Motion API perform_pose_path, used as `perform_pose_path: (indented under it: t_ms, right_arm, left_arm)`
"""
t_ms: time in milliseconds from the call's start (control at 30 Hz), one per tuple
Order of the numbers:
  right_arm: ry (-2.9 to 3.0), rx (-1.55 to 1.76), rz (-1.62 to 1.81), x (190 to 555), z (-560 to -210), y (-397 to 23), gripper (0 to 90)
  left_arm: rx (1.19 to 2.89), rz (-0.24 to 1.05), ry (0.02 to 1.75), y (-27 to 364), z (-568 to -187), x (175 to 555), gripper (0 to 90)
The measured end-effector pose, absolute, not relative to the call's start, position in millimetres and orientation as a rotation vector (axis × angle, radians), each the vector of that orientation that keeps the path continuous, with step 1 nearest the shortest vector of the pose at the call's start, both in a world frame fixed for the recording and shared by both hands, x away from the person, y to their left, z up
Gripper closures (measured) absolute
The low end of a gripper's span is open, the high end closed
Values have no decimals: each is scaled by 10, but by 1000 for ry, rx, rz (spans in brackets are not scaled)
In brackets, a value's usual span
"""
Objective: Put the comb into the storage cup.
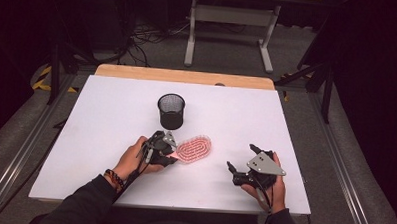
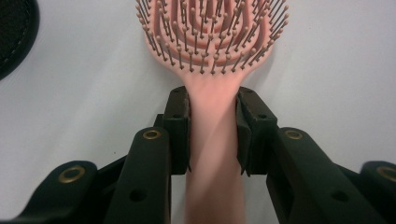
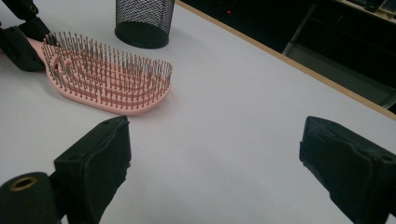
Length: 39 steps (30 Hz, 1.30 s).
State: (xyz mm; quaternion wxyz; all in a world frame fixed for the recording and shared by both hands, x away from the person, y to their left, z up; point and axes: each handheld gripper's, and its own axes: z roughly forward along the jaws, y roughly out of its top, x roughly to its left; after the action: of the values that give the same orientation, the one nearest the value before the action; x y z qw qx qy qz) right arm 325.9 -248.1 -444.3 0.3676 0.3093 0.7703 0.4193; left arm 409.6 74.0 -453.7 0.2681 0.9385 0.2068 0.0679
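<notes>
A pink hairbrush [image 1: 195, 148] lies bristles-up on the white table [image 1: 111, 109], just in front of a black mesh cup [image 1: 171, 111]. My left gripper [image 1: 171, 155] is shut on the brush's handle: in the left gripper view both pads press the handle [image 2: 212, 126] from either side, below the bristled head [image 2: 212, 32]. My right gripper [image 1: 241, 157] rests low over the table to the right of the brush, jaws wide apart with only bare table between them. In the right gripper view the brush [image 3: 109, 77] lies ahead to the left, with the mesh cup [image 3: 142, 21] behind it.
A wooden strip [image 1: 185, 75] runs along the table's far edge. Beyond it stands a white metal frame [image 1: 232, 28] on the floor, with cables [image 1: 139, 40] nearby. Open table surface stretches to the left and the far right.
</notes>
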Motion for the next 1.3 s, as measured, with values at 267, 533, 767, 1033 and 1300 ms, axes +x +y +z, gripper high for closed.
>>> perform_pose_path:
  t_ms: [267,533,767,1033,1300]
  right_arm:
    - [1990,765,1097,3234,-4435,-2448,93]
    - [1980,762,1102,3228,-4429,-2438,92]
    - [1961,753,1126,3218,-4405,-2402,91]
    - [1954,737,1135,3215,-4388,-2343,89]
    - [1952,736,1142,3216,-4387,-2321,89]
  left_arm:
    - [2480,287,518,754,-4530,4043,692]
    - [2404,364,506,826,-4444,3998,692]
    - [2348,427,491,872,-4375,3947,693]
    - [2298,447,472,911,-4342,3917,693]
    - [2222,492,466,981,-4295,3874,693]
